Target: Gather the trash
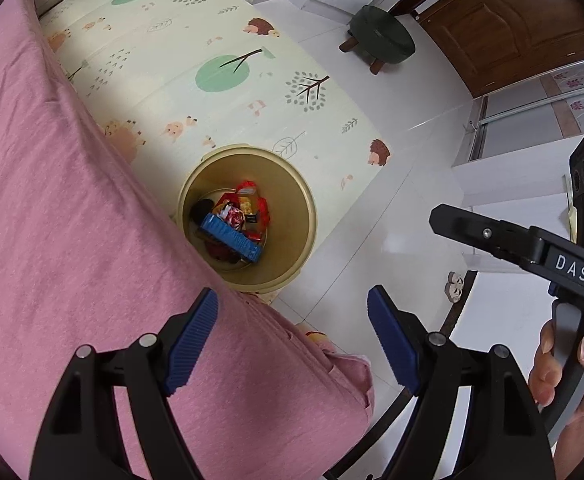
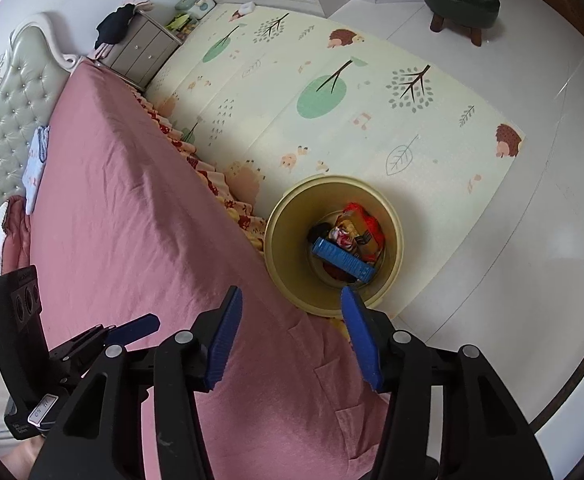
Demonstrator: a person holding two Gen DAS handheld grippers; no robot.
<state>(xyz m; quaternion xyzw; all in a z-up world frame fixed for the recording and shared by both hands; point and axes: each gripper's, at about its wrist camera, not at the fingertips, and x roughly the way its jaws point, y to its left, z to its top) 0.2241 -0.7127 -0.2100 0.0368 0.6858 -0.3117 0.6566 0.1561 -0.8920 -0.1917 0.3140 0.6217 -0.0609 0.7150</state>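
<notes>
We see our left claw [image 1: 292,344] as two black plastic arms with triangular cut-outs, round silver pivot pins and ribbed blue pads [image 1: 191,344]. Our right claw [image 2: 289,338] is built the same. Its black handle carries a white label [image 1: 570,269] reading "DAS", and a bare hand [image 1: 572,376] grips it.

Your left gripper [image 1: 292,320] points steeply down, its blue pads spread wide with nothing between them. In the left wrist view, your right hand [image 1: 568,364] sits at about four o'clock, fingers wrapped around the handle of the other tool. Your right gripper [image 2: 292,320] also tilts steeply down, jaws parted a little less widely and likewise holding nothing. In the right wrist view, the left tool's body shows at about eight o'clock, one blue pad visible.
</notes>
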